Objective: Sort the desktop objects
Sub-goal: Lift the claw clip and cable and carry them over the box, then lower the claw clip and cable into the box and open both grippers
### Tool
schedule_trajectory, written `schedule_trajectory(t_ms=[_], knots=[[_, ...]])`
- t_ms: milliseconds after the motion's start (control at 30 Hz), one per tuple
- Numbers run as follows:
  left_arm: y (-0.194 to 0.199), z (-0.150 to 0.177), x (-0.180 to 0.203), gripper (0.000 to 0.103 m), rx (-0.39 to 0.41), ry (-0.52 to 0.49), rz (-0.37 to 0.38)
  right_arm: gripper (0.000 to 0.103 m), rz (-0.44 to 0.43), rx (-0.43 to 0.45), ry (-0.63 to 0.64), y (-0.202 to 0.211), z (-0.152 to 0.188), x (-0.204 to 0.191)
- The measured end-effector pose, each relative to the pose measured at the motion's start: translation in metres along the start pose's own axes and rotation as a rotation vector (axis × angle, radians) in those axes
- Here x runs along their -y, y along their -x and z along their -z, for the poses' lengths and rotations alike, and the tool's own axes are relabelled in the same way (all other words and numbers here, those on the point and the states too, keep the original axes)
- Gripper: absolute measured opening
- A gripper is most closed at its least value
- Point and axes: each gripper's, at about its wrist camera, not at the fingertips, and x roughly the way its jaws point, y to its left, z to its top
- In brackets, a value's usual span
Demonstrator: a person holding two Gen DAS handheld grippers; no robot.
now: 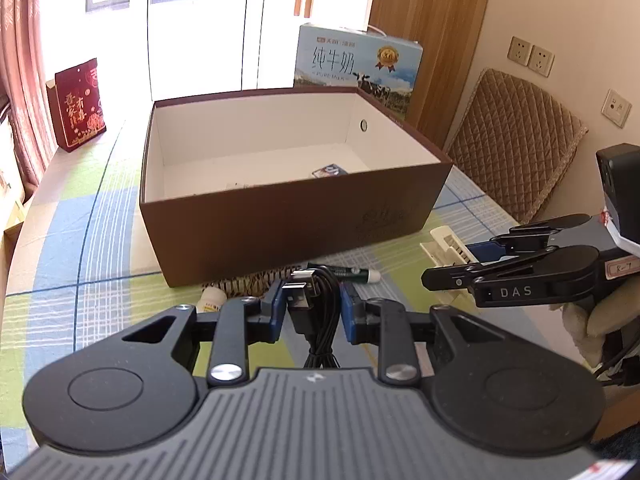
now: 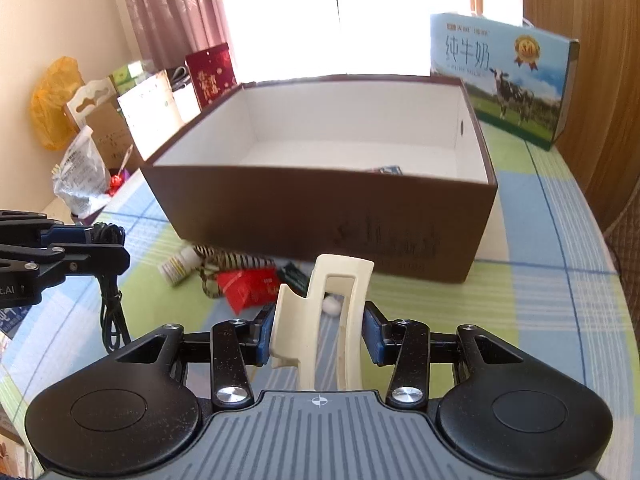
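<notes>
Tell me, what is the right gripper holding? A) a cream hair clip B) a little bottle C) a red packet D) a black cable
A: the right gripper has its two blue pads shut on the cream hair clip, while the black cable sits in the left gripper.

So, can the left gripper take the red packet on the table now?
Probably not: the left gripper is shut on the black USB cable. The red packet lies uncovered before the brown box.
</notes>
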Motion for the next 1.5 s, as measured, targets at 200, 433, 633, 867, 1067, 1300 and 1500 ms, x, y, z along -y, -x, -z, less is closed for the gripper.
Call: schedule_trajectory(t_ms=[200,433,633,867,1067,1300,1500], knots=[[0.005,-0.013,0.0,0.024,0.036,0.002,0.003,0.042,-0.012,0.025,0.033,0.003,-0.013,-0.003],[0.008,-0.039,-0.006,0.024,0.095,-0.003,-0.008,0.042,-0.042,0.074,0.056,0.006,-0.045,0.002],[0.005,-0.072,-0.016,0.024,0.145,-0.015,-0.018,0.042,-0.06,0.117,0.092,0.002,-0.088,0.007],[-0.026,-0.117,-0.038,0.024,0.145,0.003,-0.023,0.042,-0.077,0.118,0.13,-0.03,-0.135,0.016],[-0.071,-0.146,-0.06,0.024,0.088,0.021,-0.036,0.042,-0.08,0.049,0.146,-0.08,-0.167,0.026],[-0.13,-0.163,-0.084,0.024,-0.022,0.03,-0.045,0.042,-0.084,-0.073,0.175,-0.145,-0.191,0.031],[-0.184,-0.168,-0.103,0.024,-0.137,0.044,-0.083,0.042,-0.087,-0.164,0.165,-0.19,-0.203,0.037]])
